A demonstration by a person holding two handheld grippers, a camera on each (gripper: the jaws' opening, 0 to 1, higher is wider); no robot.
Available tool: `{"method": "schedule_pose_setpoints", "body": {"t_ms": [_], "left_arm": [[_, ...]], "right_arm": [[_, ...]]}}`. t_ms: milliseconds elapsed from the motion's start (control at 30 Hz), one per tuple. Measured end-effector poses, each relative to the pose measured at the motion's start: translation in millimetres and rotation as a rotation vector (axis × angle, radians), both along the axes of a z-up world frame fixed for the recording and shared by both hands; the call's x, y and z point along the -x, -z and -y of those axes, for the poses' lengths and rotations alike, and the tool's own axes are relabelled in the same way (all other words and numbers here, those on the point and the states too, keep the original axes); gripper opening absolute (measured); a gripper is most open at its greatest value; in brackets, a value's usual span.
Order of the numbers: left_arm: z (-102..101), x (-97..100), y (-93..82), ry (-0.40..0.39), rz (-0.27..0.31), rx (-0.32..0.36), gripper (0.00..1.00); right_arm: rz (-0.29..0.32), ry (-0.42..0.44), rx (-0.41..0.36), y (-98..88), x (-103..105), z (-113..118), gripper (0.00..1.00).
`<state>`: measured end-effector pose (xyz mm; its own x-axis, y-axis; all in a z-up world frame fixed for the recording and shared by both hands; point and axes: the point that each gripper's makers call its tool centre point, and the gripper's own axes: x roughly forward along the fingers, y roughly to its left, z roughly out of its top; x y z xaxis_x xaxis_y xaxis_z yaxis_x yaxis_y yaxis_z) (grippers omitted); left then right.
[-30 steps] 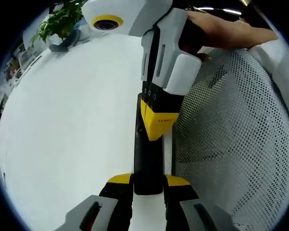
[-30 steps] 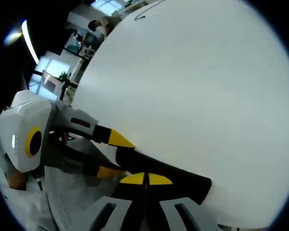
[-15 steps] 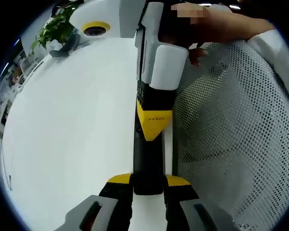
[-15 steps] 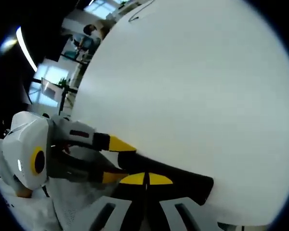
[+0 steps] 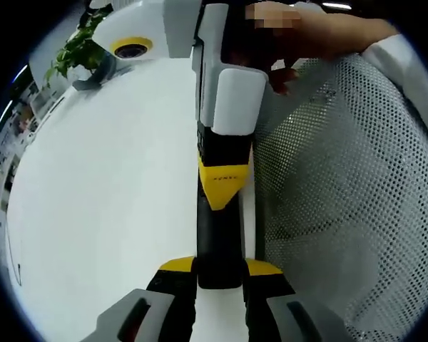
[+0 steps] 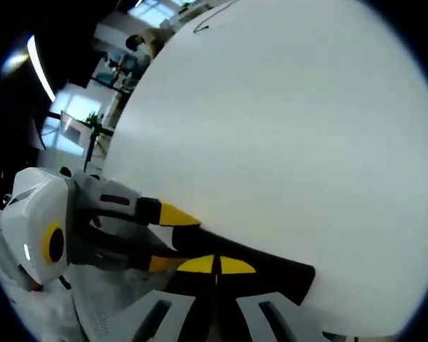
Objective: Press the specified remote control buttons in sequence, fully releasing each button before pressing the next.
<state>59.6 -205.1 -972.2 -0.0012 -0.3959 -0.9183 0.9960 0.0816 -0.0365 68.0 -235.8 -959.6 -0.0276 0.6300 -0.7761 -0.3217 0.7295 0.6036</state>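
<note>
A long black remote (image 5: 217,242) lies lengthwise over the white table (image 5: 93,199), and my left gripper (image 5: 220,267) is shut on its near end, one yellow jaw on each side. My right gripper (image 5: 222,187) comes down from above with its yellow tips together, resting on the remote's face about midway along. In the right gripper view, my right gripper (image 6: 215,265) is shut with its tips against the remote (image 6: 274,269). The left gripper (image 6: 172,239) enters from the left there, clamped on the remote. The buttons are hidden.
A white mesh garment (image 5: 342,199) runs along the right side, close to the remote, and a hand (image 5: 314,32) holds the right gripper's body. A potted plant (image 5: 78,43) stands at the table's far edge. Far off in the right gripper view is a room with windows (image 6: 75,128).
The right gripper's body has swung a little more in line with the remote, while its yellow tip stays on about the same spot. The left gripper's hold is unchanged.
</note>
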Motion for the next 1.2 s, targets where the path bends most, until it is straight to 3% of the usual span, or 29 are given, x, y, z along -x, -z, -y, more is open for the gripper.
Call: {"method": "schedule_pose_setpoints", "body": {"t_ms": [367, 433, 467, 633, 967, 1200], "left_arm": [[0.3, 0.0, -0.1, -0.017, 0.011, 0.003, 0.24], [0.5, -0.1, 0.0, -0.023, 0.010, 0.007, 0.24], [0.5, -0.1, -0.2, -0.027, 0.009, 0.009, 0.24], [0.8, -0.4, 0.0, -0.038, 0.012, 0.016, 0.24], [1.2, -0.5, -0.6, -0.039, 0.014, 0.014, 0.24], [1.7, -0.6, -1.0, -0.037, 0.011, 0.009, 0.24]], "right_arm": [[0.042, -0.054, 0.013, -1.5, 1.4, -2.3, 0.00], [0.041, -0.057, -0.013, -2.4, 2.1, -7.6, 0.00], [0.008, -0.079, -0.045, -5.0, 8.0, -14.5, 0.00], [0.060, -0.140, -0.006, -1.1, 10.6, -16.5, 0.00], [0.075, -0.107, 0.002, -1.2, 4.3, -13.2, 0.00], [0.125, -0.137, 0.037, -1.4, 2.7, -13.1, 0.00]]}}
